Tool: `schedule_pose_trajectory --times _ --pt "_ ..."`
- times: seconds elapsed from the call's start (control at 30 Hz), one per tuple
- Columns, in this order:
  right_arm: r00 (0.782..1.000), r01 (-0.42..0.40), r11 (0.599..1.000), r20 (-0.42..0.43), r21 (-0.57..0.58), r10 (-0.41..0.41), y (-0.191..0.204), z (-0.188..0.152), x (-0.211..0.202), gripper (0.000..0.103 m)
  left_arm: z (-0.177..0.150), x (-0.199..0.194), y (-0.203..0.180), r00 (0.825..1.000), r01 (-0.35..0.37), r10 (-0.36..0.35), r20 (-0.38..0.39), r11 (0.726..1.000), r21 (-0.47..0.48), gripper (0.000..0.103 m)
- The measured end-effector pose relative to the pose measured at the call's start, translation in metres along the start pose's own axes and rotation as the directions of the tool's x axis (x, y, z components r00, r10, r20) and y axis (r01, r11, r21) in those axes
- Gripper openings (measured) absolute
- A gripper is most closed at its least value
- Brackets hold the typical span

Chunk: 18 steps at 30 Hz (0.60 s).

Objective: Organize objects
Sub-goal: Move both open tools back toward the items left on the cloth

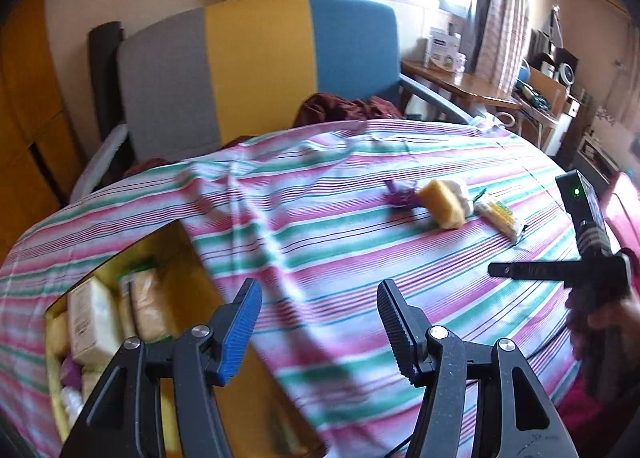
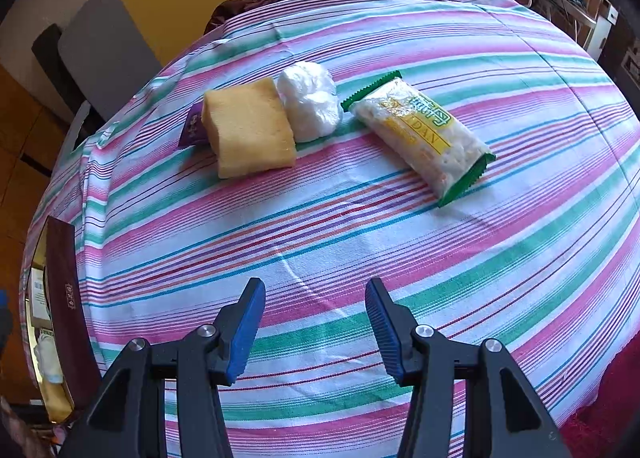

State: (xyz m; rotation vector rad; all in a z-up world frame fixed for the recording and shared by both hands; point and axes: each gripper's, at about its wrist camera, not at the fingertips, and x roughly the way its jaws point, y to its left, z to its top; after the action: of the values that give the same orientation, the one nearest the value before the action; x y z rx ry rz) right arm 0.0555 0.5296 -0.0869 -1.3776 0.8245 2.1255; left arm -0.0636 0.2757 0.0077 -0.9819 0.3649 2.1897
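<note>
Left wrist view, blurred throughout: the yellow box (image 1: 176,258) sat at the lower left on the striped cloth (image 1: 340,250), its near end cut off behind the left gripper (image 1: 320,322). Inside lay several wrapped packets, among them a pale one with printed text (image 1: 90,322) and a tan one (image 1: 148,310); a purple scrap and a white wrapper showed lower in the box, but the blur left the rest unreadable. Whether the cloth covered a desk or a bed could not be told.

The fingers of the left gripper stood partly apart with nothing between them, hovering over the cloth beside the box. At the right edge the right gripper (image 1: 520,270) appeared side-on, held by a person's hand (image 1: 600,322) that was cut off by the frame.

Right wrist view, sharp: the fingers of the right gripper (image 2: 316,322) also stood partly apart and empty above the bare cloth (image 2: 320,238). Beyond them lay the loose items in a row. A purple packet (image 2: 194,129) was largely hidden behind the yellow sponge cake (image 2: 250,129); a white wrapped lump (image 2: 310,101) touched the cake's right side; the green-edged rice cracker packet (image 2: 420,137) lay just beside it, tilted diagonally. At the far left edge a dark brown lid or flap (image 2: 66,298) stood against the box, whose contents were mostly cut off, only a pale packet and a white wrapper showing.

A chair back (image 1: 260,69) in grey, yellow and blue rose behind the cloth.
</note>
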Motion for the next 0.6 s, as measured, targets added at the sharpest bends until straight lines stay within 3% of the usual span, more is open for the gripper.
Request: schedule_pose_trajectory --times 0.2,0.33,0.6 --pt "1.000 -0.021 0.999 -0.012 0.042 0.021 -0.007 0.000 0.000 0.053 0.027 0.042 -0.029 0.995 0.076 -0.076 -0.059 0.997 -0.006 0.061" --pt "0.999 -0.039 0.994 0.012 0.097 0.038 -0.017 0.000 -0.006 0.053 0.040 0.076 -0.047 0.978 0.160 -0.167 -0.122 0.985 -0.066 0.061" --pt "0.996 -0.075 0.973 0.057 0.218 0.064 -0.042 0.002 -0.017 0.053 0.063 0.141 -0.089 0.949 0.262 -0.279 -0.147 0.957 -0.124 0.062"
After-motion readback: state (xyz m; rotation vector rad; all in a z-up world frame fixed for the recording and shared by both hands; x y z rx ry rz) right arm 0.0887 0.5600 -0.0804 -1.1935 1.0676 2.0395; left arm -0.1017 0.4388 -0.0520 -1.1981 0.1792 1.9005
